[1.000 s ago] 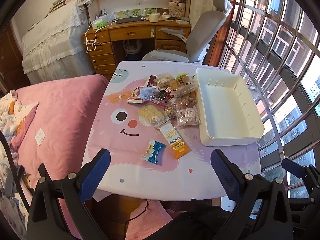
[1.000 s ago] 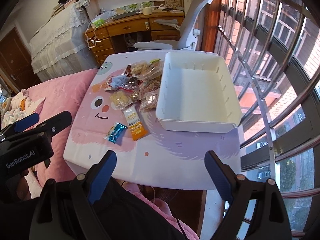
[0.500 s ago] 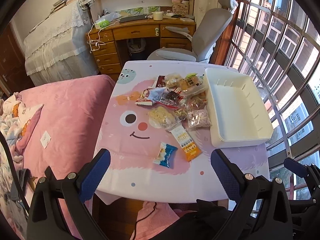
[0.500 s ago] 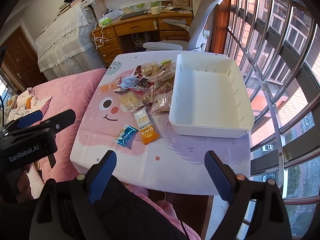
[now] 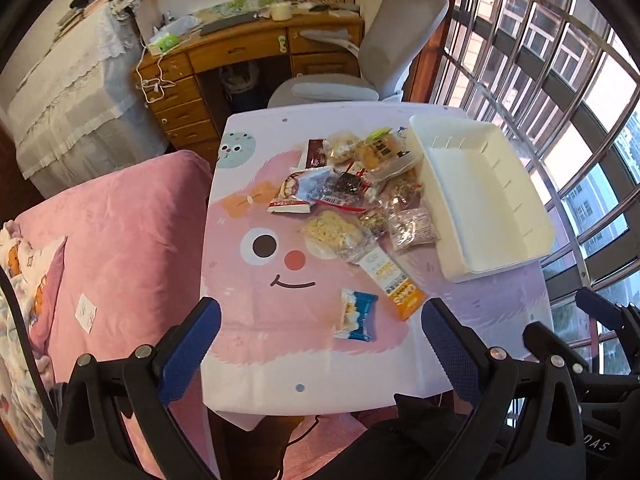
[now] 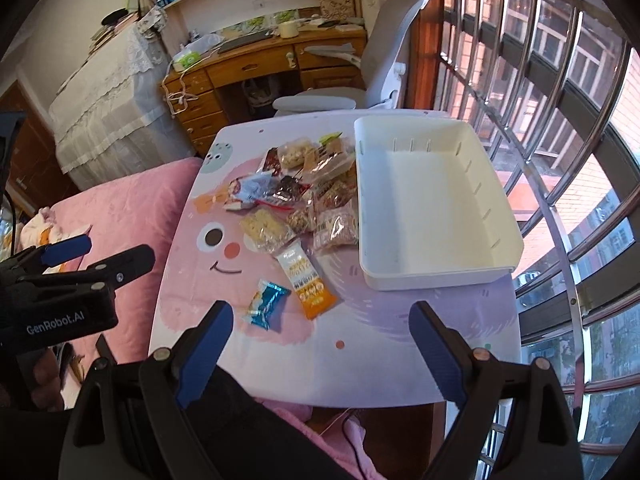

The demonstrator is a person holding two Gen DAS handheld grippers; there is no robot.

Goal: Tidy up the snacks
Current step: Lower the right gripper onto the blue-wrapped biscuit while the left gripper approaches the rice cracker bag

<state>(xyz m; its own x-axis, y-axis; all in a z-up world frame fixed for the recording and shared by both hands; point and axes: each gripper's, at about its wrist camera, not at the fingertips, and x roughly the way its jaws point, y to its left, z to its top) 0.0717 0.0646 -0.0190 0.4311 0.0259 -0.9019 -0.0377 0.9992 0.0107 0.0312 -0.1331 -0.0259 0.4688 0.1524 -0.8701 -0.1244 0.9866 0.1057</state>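
A: Why hold both tools back?

B: I keep my left gripper and right gripper wide open, empty. The snacks sit heaped beside the empty white bin, so either can reach.

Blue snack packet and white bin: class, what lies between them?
The orange packet, shown in the right wrist view, with bare tablecloth beyond it toward the white bin.
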